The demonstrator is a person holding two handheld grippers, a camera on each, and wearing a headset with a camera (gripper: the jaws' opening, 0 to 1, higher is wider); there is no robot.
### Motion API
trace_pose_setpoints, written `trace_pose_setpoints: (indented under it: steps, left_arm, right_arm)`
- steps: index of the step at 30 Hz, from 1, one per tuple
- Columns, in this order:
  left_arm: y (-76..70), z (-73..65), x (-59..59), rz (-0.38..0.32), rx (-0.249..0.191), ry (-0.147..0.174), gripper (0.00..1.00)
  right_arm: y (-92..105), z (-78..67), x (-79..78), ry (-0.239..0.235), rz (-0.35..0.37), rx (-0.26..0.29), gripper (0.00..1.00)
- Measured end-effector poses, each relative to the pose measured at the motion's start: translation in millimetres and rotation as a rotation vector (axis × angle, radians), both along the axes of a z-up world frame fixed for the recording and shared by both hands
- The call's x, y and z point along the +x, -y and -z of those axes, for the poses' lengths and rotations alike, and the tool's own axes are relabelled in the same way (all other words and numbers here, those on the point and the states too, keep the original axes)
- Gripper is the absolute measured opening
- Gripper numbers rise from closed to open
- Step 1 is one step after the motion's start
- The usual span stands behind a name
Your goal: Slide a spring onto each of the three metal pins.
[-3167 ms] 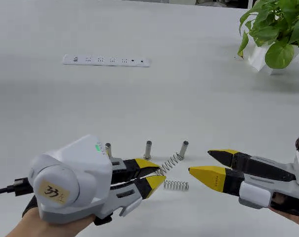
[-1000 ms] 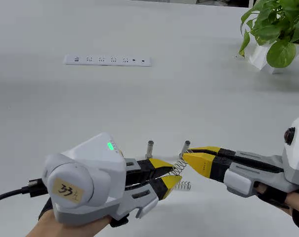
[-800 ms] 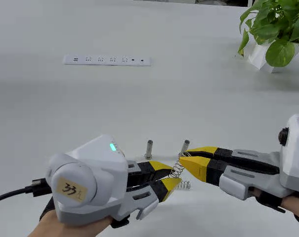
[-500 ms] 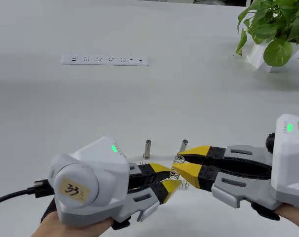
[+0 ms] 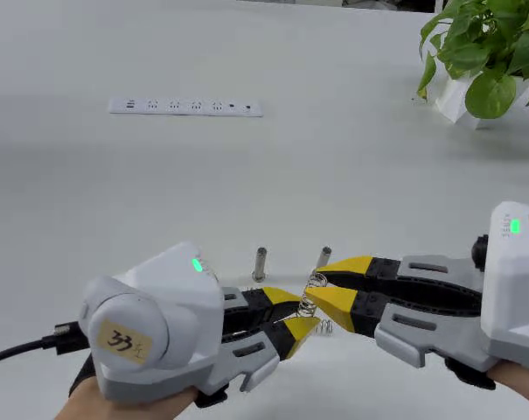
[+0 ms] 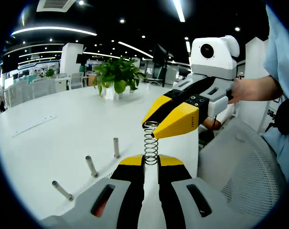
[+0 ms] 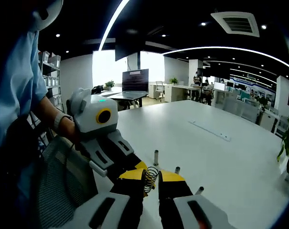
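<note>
With the right claw [image 5: 316, 287] now pinching the top of the spring [image 6: 150, 145], left claw [image 6: 150, 161] its bottom, can aim for a pin [image 5: 260, 262].

Three seconds back my right gripper [image 5: 321, 284] was hanging wide open off to the side. Since then I've swung it in, and its yellow fingers [image 5: 334, 302] have pinched shut on the top of the thin coiled steel spring [image 5: 309, 299], which now stands straighter.

White table [image 5: 351, 157], power strip [image 5: 185, 107], pins [image 5: 260, 262], plant [image 5: 483, 52]
</note>
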State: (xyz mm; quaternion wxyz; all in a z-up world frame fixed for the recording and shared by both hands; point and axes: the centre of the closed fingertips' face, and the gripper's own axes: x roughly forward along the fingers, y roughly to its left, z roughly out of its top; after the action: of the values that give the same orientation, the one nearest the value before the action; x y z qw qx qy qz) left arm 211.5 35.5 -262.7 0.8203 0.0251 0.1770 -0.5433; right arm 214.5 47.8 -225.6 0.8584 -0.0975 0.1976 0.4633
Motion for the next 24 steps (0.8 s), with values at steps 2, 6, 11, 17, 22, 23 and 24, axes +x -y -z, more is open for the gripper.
trace_pose_setpoints:
  steps: [2, 6, 11, 17, 22, 23, 24]
  left_arm:
    - [-0.7, 0.1, 0.0, 0.001, 0.003, 0.004, 0.06]
    - [-1.2, 1.5, -1.6, 0.012, 0.019, 0.013, 0.06]
    - [-3.3, 6.0, -1.3, 0.026, 0.059, 0.032, 0.06]
    - [-5.8, 17.2, -4.4, 0.085, 0.156, 0.079, 0.06]
    - [-5.1, 22.3, -8.8, 0.126, 0.198, 0.093, 0.06]
    - [-5.0, 22.9, -9.2, 0.132, 0.204, 0.099, 0.06]
    - [-4.9, 23.5, -9.6, 0.137, 0.207, 0.101, 0.06]
  right_arm:
    - [0.1, 0.3, -0.2, 0.002, -0.001, -0.004, 0.07]
    - [-0.6, 1.5, -1.4, 0.003, -0.011, -0.014, 0.07]
    - [-1.3, 3.6, -1.3, 0.016, -0.046, -0.058, 0.21]
    - [-1.0, 9.0, -8.7, 0.024, -0.222, -0.216, 0.27]
    - [-2.3, 13.5, -18.1, 0.015, -0.406, -0.353, 0.26]
    - [-2.2, 14.7, -19.6, 0.011, -0.436, -0.376, 0.25]
    - [-2.0, 16.2, -21.5, 0.006, -0.469, -0.401, 0.25]
